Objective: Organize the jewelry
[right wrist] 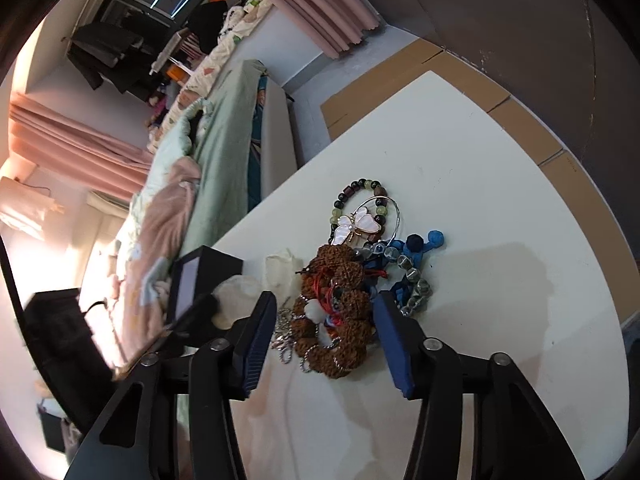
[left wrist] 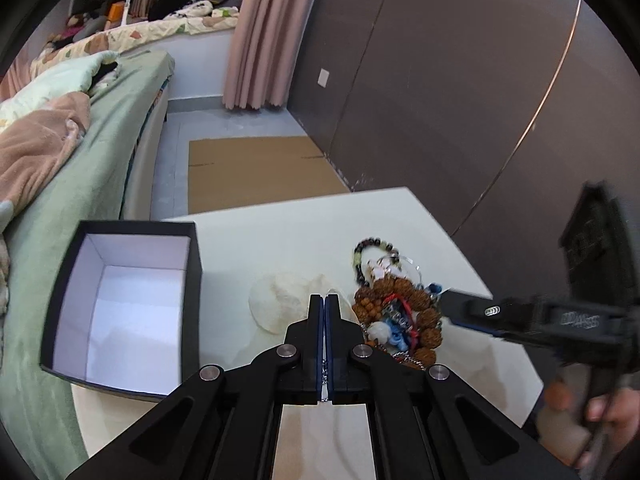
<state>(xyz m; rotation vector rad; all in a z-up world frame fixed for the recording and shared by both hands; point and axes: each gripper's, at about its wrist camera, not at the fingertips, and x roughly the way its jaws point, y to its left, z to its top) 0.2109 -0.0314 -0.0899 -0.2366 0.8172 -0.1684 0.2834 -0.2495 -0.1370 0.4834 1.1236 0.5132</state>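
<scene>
Your left gripper [left wrist: 324, 300] is clenched, its two blue-faced fingers pressed together with a thin silver chain [left wrist: 325, 376] pinched in the seam between them near the base. In the left wrist view it sits low at 6 o'clock over the white table [left wrist: 280, 240], with the jewelry pile [left wrist: 396, 312] just beside its tips toward 3 o'clock. Your right gripper [right wrist: 326, 312] stands released, jaws wide apart, and the pile [right wrist: 336, 312] lies on the table between the two blue pads [right wrist: 256, 344]; whether either pad touches the beads is hard to tell. The pile is a tangle: a brown rough-seeded bracelet [right wrist: 340, 344] nearest you, red cord through it, a white butterfly brooch [right wrist: 358, 226] toward 12 o'clock over a dark-and-green bead bracelet [right wrist: 360, 188], and blue knotted cord with grey-green beads [right wrist: 416, 276] at 2 o'clock. A crumpled white cloth [left wrist: 280, 300] lies left of the pile. The open black box [left wrist: 124, 304], white inside, sits at 9 o'clock in the left view, at the table's edge beside the green bed [left wrist: 100, 152].
</scene>
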